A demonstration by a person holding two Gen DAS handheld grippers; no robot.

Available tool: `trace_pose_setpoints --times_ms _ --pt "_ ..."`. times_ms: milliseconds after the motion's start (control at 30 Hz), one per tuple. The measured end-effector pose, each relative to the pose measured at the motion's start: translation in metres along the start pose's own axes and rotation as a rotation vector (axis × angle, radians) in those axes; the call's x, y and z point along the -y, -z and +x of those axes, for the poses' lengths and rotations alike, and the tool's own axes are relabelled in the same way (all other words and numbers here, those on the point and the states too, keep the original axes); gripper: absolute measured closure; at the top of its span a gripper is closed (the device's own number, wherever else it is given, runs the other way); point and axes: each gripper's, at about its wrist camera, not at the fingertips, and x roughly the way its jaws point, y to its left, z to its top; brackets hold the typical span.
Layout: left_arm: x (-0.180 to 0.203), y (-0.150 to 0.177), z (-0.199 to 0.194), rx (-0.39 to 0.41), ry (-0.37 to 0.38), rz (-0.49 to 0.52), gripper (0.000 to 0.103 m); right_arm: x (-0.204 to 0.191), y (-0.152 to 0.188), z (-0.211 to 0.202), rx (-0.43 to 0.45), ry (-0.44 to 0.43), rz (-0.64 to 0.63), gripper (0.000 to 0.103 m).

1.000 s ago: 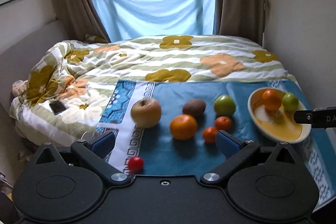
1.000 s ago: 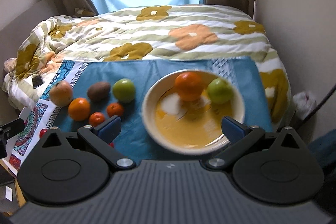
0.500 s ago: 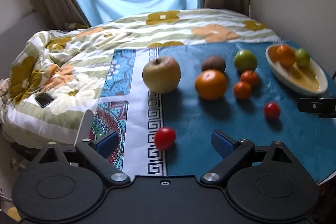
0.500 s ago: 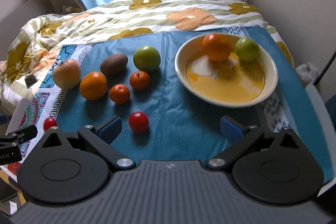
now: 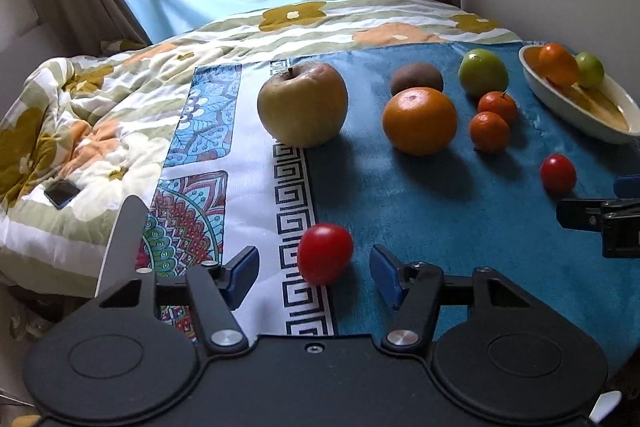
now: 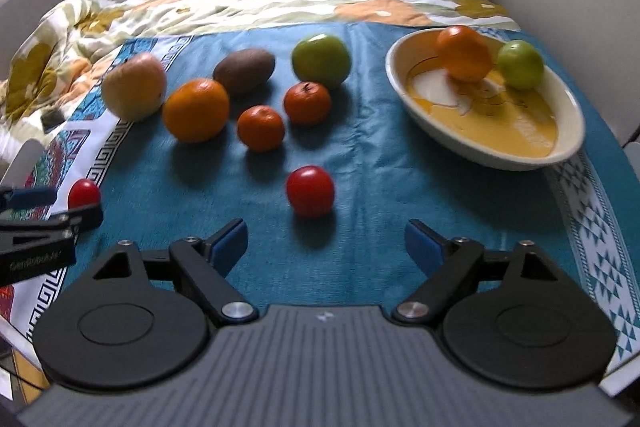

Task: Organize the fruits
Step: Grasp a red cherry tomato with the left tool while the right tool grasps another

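Two grippers, both with jaws apart and empty, each face one red tomato.

The left gripper (image 5: 312, 273) sits low with a near tomato (image 5: 325, 253) between its blue fingers, not yet touched, probably so that closing can catch it. The right gripper (image 6: 325, 245) points at the second tomato (image 6: 310, 191), just beyond its fingertips on the blue cloth (image 6: 380, 163). The bowl (image 6: 496, 155) at far right already holds an orange (image 6: 464, 53) and a green fruit (image 6: 521, 64), so I judge it is the place for collecting. An apple (image 5: 302, 104), a big orange (image 5: 419, 120), a kiwi (image 5: 417, 78) and two mandarins (image 5: 489, 131) wait outside. Small writing on the left gripper's side is too blurred to read.
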Motion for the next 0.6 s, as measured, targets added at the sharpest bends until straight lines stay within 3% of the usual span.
trace_pose_setpoints --times_ms 200,367,600 --pt "0.000 -0.001 0.006 -0.008 0.015 -0.003 0.067 -0.004 -0.001 0.012 -0.012 -0.016 -0.012 0.017" --pt "0.005 0.000 0.005 -0.004 0.006 0.007 0.069 -0.007 -0.003 0.016 -0.004 -0.029 -0.046 0.030" --pt "0.004 0.000 0.004 -0.012 0.002 -0.012 0.069 -0.005 -0.007 0.022 0.005 -0.029 -0.054 0.036"
